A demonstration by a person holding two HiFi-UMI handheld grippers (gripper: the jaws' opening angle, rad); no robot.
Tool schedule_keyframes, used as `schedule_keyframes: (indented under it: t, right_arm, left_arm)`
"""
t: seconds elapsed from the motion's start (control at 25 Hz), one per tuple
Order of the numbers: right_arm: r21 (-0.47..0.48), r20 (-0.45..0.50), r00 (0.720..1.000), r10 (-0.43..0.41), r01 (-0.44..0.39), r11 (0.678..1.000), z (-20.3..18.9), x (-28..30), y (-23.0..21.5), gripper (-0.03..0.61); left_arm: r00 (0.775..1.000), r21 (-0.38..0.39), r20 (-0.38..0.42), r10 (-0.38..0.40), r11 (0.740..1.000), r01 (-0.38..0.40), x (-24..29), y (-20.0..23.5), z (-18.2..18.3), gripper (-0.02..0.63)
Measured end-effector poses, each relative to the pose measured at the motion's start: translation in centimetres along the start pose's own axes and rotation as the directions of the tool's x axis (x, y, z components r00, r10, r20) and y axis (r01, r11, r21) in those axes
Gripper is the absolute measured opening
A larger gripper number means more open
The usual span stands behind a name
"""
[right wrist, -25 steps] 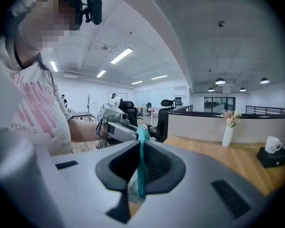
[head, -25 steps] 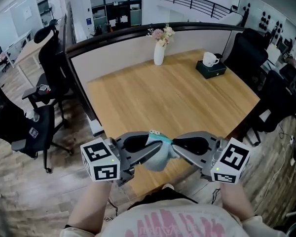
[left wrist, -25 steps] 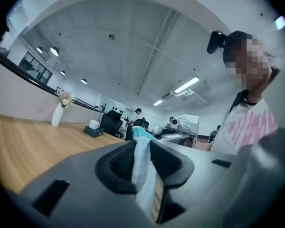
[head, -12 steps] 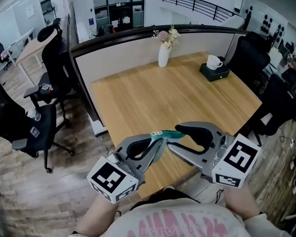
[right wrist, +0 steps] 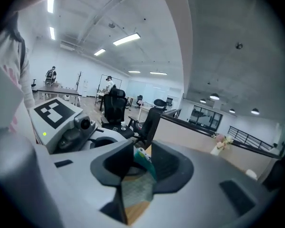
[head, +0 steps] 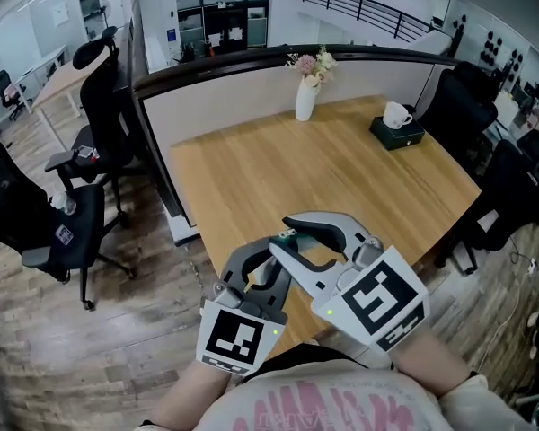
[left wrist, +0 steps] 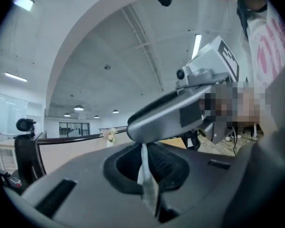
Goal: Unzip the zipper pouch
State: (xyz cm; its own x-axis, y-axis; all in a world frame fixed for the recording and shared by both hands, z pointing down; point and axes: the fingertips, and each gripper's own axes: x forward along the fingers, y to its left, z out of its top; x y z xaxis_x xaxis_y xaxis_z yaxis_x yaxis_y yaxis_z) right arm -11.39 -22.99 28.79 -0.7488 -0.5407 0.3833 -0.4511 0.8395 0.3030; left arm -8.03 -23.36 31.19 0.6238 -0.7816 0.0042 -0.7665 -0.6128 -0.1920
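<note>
- We see a white vase [head: 305, 100] at the wooden table's [head: 251, 173] far edge.
- A white cup [head: 395, 113] sits on a dark box [head: 398, 135].
- A black chair [head: 94, 83] stands at our left.

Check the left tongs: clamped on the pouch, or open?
Clamped. In the left gripper view the left tongs pinch a thin fold of the pale grey fabric zipper pouch, no gap.

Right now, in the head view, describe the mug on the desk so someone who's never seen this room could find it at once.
Start at the wooden desk and go to its far right corner, where a dark box lies. The mug stands on top of that box. It is white like the vase at the desk's far edge, but it is squat and holds no flowers.
</note>
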Motion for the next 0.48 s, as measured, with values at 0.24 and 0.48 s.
schedule_keyframes:
  t: [0.24,0.48]
  right_arm:
    - [0.180,0.028,0.999,0.033,-0.038,0.983,-0.5,-0.2,-0.1,0.105]
    - [0.446,0.128,0.989,0.079,-0.128,0.886,-0.8,-1.2,-1.0,0.047]
  left_arm:
    - [1.000,0.089,-0.001,0.011,0.996,-0.011,-0.4,-0.3,-0.5,0.008]
    - [1.000,0.146,-0.002,-0.010,0.989,0.010,-0.5,-1.0,-0.7,0.008]
